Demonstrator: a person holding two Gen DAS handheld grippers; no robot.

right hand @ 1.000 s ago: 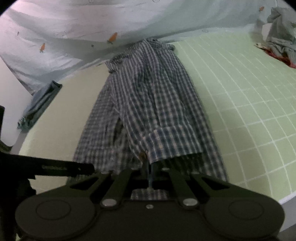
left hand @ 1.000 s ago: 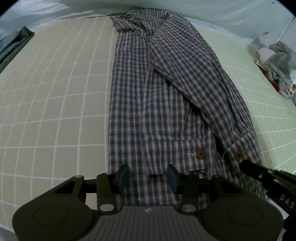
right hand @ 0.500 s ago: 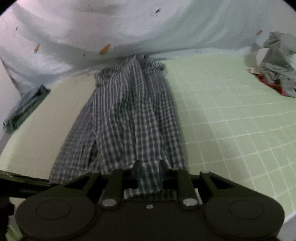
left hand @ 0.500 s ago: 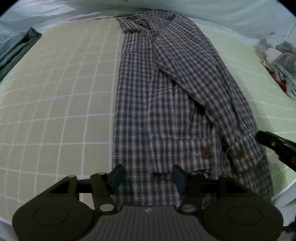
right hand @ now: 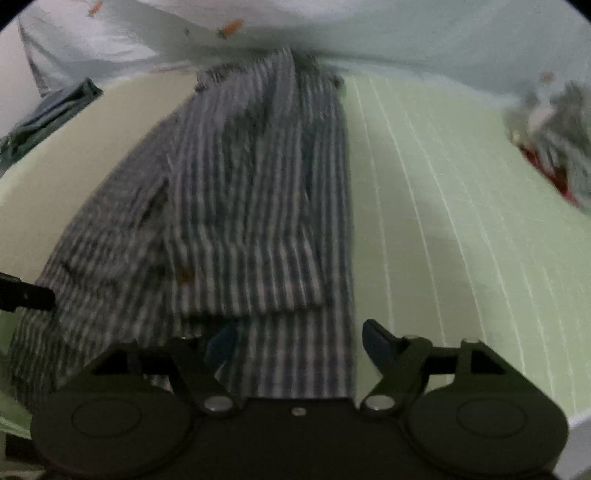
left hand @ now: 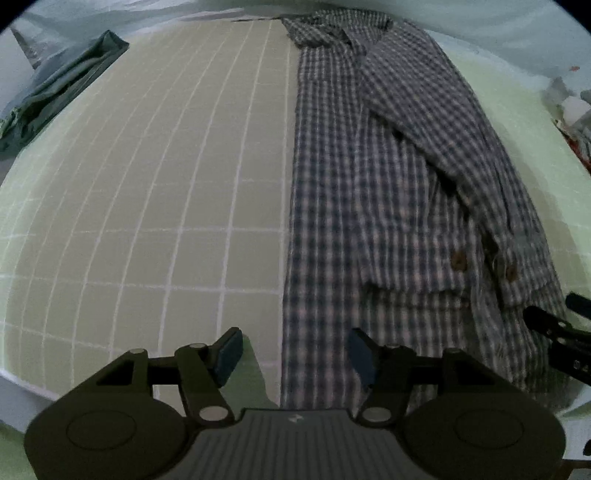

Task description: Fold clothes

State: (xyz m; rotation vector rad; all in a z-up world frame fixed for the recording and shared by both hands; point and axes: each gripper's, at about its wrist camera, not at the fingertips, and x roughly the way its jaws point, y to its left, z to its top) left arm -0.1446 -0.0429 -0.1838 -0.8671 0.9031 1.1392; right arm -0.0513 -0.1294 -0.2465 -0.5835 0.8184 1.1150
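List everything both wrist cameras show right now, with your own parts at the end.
Plaid shirt: one, blue and white check, laid lengthwise on the mat with sleeves folded in, collar at the far end.
Sleeve cuff: one, same check, brown buttons, lying on the shirt near its hem.
Grid mat: one, pale green with white lines, under the shirt.
Folded garment: one, grey-green, far left edge.
Clothes pile: one, grey with some red, far right, blurred.
Sheet: one, pale blue with small orange marks, behind the mat.
Left tongs: dark, jaws opening, over the shirt's near left edge, gripping nothing.
Right tongs: dark, jaws opening, shirt hem between them, not pinched.
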